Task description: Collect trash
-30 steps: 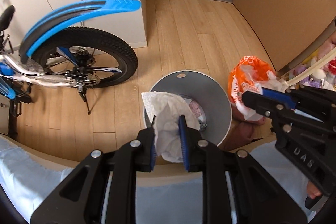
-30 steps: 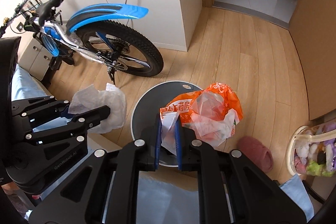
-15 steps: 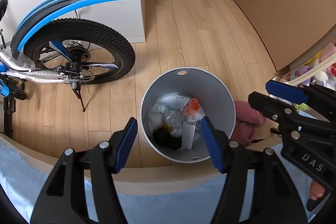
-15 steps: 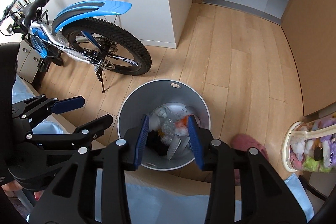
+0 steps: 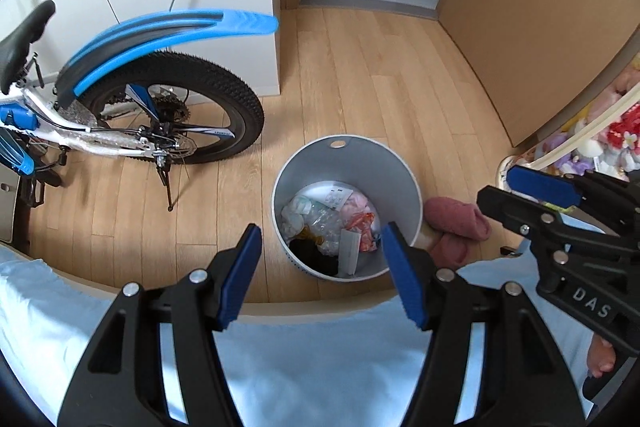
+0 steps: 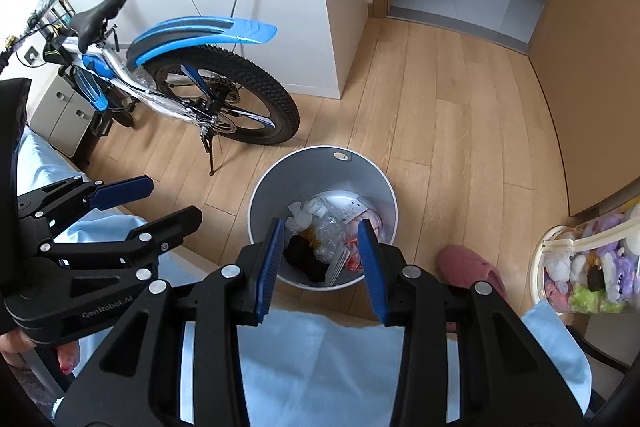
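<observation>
A grey round trash bin (image 5: 362,163) (image 6: 316,173) stands on the wooden floor, just past the bed edge. Inside it lies mixed trash (image 5: 326,219) (image 6: 330,231): crumpled white tissue (image 5: 294,213), clear plastic, an orange plastic bag (image 5: 360,223) and something black. My left gripper (image 5: 322,227) (image 6: 174,199) hangs above the bin, open wide, nothing between its blue pads. My right gripper (image 6: 321,223) (image 5: 496,185) is also above the bin, open and empty. Neither gripper touches the bin.
A blue-and-white bicycle (image 5: 160,115) (image 6: 208,95) leans by the white wardrobe at left. A pink slipper (image 5: 456,223) (image 6: 468,267) lies right of the bin. A clear bag of plush toys (image 6: 588,267) stands far right. A light-blue bed sheet (image 5: 300,367) lies below the grippers.
Both grippers opened. The white tissue left the left gripper and the orange bag left the right one, and both now lie in the bin. Both grippers have risen slightly.
</observation>
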Motion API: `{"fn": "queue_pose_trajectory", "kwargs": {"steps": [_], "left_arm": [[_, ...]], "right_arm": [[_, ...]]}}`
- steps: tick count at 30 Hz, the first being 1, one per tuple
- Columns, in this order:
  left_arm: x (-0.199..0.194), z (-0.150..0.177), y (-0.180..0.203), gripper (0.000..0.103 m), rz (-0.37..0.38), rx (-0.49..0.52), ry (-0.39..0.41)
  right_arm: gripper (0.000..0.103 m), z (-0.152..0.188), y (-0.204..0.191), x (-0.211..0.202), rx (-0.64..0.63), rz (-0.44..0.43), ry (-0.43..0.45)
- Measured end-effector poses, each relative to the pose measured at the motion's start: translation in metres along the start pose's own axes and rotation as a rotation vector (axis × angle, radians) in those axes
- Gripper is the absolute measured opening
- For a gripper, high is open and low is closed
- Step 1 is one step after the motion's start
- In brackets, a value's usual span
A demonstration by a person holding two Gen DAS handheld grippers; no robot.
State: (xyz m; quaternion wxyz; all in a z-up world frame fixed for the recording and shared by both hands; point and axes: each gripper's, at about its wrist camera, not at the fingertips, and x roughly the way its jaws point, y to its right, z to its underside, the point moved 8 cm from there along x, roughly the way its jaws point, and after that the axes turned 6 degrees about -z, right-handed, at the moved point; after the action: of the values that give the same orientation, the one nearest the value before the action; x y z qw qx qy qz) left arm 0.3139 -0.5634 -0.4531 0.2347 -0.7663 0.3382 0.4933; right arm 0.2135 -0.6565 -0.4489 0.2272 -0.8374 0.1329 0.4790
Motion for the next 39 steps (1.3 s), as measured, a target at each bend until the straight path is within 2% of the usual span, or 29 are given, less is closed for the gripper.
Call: {"fn": "queue_pose_trajectory", "kwargs": {"steps": [9,14,23,28,31,34,39], "left_arm": [[-0.047,0.008,-0.003,0.063,-0.005,0.002,0.048],[-0.078,0.018,-0.015,0.063,-0.009,-0.036,0.073],[-0.140,0.057,-0.054,0.063,-0.087,-0.143,0.119],[-0.176,0.093,-0.084,0.063,-0.144,-0.241,0.129],[-0.201,0.119,-0.102,0.063,-0.185,-0.298,0.135],[-0.224,0.148,-0.120,0.072,-0.243,-0.356,0.138],[-0.263,0.205,-0.151,0.072,-0.308,-0.450,0.144]], "right_arm": [[0.037,0.010,-0.012,-0.035,-0.012,-0.010,0.020],[0.037,0.013,-0.016,-0.057,-0.017,-0.021,0.045],[0.037,0.025,-0.049,-0.096,-0.094,-0.051,0.065],[0.038,0.037,-0.094,-0.116,-0.185,-0.089,0.068],[0.047,0.047,-0.125,-0.128,-0.236,-0.123,0.074],[0.047,0.061,-0.165,-0.139,-0.304,-0.163,0.073],[0.047,0.091,-0.236,-0.154,-0.424,-0.225,0.061]]}}
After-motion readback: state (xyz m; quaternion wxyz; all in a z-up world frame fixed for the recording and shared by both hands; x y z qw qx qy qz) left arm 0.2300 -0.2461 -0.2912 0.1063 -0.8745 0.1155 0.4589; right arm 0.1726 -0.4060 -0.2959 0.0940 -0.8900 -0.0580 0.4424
